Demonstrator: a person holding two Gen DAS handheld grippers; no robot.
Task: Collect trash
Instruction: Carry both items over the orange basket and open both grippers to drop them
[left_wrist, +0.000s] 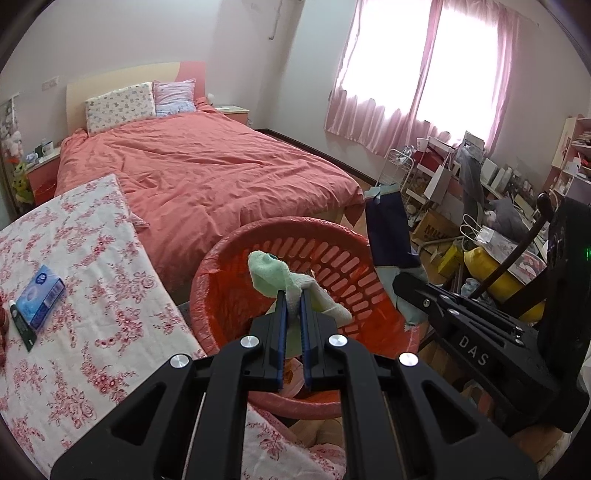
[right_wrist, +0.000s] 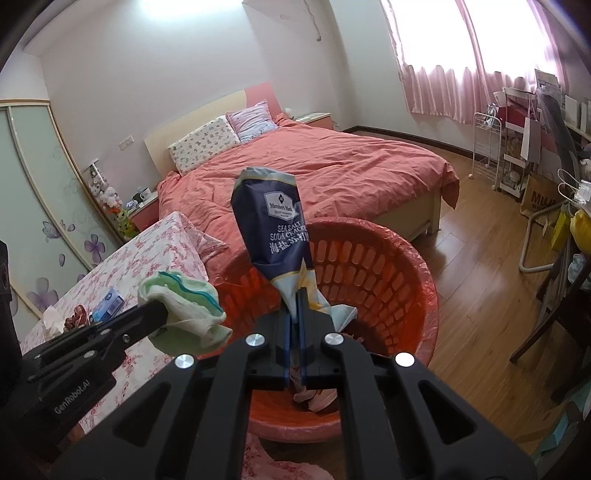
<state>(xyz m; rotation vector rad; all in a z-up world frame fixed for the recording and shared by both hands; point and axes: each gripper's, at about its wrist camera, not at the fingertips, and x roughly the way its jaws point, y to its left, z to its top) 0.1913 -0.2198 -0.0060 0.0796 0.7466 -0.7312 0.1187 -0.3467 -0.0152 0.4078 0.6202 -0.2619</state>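
left gripper (left_wrist: 293, 295) clamping green wrapper (left_wrist: 275, 277), right gripper (right_wrist: 295, 295) clamping cracker bag (right_wrist: 271, 221), both above lower-centre red basket (right_wrist: 424, 295), unreleased.

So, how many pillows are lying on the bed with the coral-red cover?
2. A cream pillow with small flower print leans at the headboard, and a pink-and-blue striped pillow sits directly beside it, nearer the window. Others may be hidden under the cover.

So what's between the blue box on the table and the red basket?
Only bare flowered tablecloth between the blue box and the basket, in the left wrist view.
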